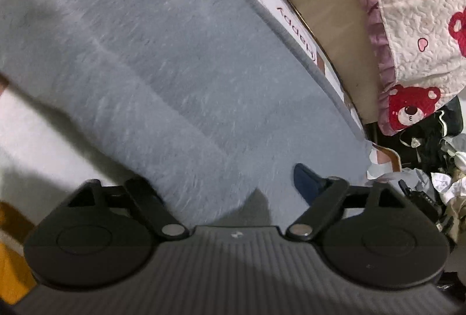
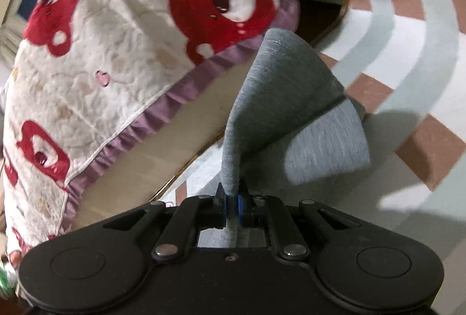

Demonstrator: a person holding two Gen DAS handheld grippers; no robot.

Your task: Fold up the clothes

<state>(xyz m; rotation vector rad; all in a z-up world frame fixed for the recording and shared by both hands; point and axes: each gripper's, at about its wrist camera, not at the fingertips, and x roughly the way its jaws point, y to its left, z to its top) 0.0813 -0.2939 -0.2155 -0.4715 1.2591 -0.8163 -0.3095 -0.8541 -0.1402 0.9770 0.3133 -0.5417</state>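
Note:
A grey knit garment [image 1: 163,58] lies spread across the surface and fills most of the left wrist view. My left gripper [image 1: 230,184] stands open just above it. Its right blue fingertip [image 1: 305,181] shows, and the left one is hidden under the cloth edge. In the right wrist view my right gripper [image 2: 233,200] is shut on a fold of the grey garment [image 2: 288,99]. The cloth rises from the jaws as a peaked flap, lifted off the surface.
A cream quilt with red bears and a purple frill [image 2: 110,52] hangs to the side [image 1: 422,32]. The pink, white and pale-green patterned mat [image 2: 407,58] lies under the garment. Dark clutter and crumpled bags [image 1: 431,157] sit at the far right.

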